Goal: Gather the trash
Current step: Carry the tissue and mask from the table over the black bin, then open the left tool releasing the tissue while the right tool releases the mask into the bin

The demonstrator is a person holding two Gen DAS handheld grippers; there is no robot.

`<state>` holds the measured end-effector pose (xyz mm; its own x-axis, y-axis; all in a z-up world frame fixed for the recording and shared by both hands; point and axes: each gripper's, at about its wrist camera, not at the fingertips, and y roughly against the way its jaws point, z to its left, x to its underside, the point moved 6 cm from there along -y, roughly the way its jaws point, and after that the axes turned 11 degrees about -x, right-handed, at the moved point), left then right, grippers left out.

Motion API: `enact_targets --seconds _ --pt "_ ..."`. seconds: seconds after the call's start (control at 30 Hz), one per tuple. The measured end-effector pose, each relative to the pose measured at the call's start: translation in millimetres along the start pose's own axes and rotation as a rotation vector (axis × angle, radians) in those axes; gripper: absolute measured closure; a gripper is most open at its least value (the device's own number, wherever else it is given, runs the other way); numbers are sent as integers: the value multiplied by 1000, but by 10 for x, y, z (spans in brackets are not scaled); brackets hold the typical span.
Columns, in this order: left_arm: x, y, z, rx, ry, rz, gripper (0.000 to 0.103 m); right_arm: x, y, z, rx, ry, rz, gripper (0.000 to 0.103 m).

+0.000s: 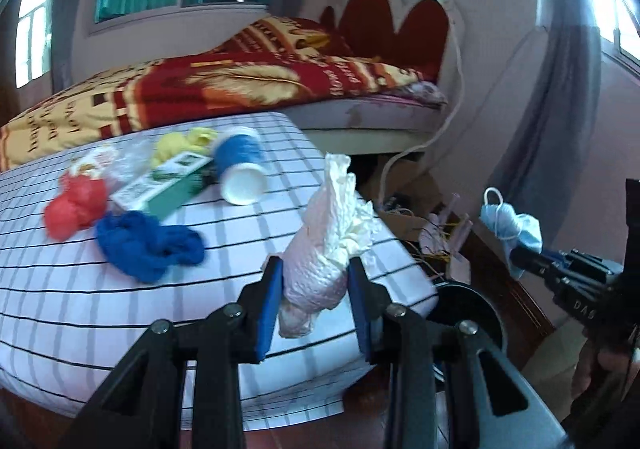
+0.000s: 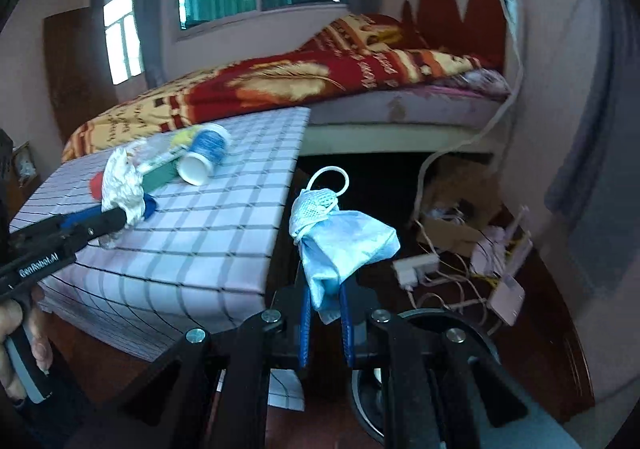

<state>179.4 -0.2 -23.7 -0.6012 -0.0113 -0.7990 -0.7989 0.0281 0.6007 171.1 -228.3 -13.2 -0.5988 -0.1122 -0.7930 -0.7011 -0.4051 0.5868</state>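
While the bed [image 1: 248,89] with its red and yellow blanket fills the background, the checked table [image 1: 120,289] stands just in front of it and serves as the landmark for everything else. Beyond the table's right edge, low on the floor, sits a dark round bin [image 1: 468,309], partly hidden behind the gripper frames in both views.

On the table's far half lies the remaining trash: a green box [image 1: 160,185], a blue paper cup [image 1: 240,169] tipped on its side with its white mouth toward the camera, a blue crumpled wad [image 1: 148,245], a red wad [image 1: 74,209] and a yellow wad [image 1: 184,145], all close together or touching.

Over the table's near right corner, the left gripper [image 1: 316,289] tilts downward, its blue pads clenched on a crumpled white tissue [image 1: 328,241] that sticks up between them. A hand [image 2: 20,349] grips its handle at the table's near left side in the right wrist view.

Past the table's right edge, above the floor, the right gripper [image 2: 326,313] also tilts downward, its narrow blue pads pinched tight on a light blue face mask [image 2: 344,245], whose ear loop stands up above the bunched fabric.
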Motion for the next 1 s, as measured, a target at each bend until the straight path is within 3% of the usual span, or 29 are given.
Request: enact_targets --seconds 0.4,0.7,0.9,0.97,1.0 --pt "200 -91 -1085 166 -131 53 71 553 292 -766 138 -103 56 89" --pt "431 -295 -1891 275 -225 119 72 971 316 -1242 196 -157 137 89" --pt "640 -529 -2228 318 -288 189 72 1258 167 -1565 192 -192 209 89" --pt "754 -659 -2302 343 -301 246 63 1337 58 -1618 185 -188 229 88" --pt "792 -723 -2306 327 -301 255 54 1397 -19 -1649 177 -182 248 78"
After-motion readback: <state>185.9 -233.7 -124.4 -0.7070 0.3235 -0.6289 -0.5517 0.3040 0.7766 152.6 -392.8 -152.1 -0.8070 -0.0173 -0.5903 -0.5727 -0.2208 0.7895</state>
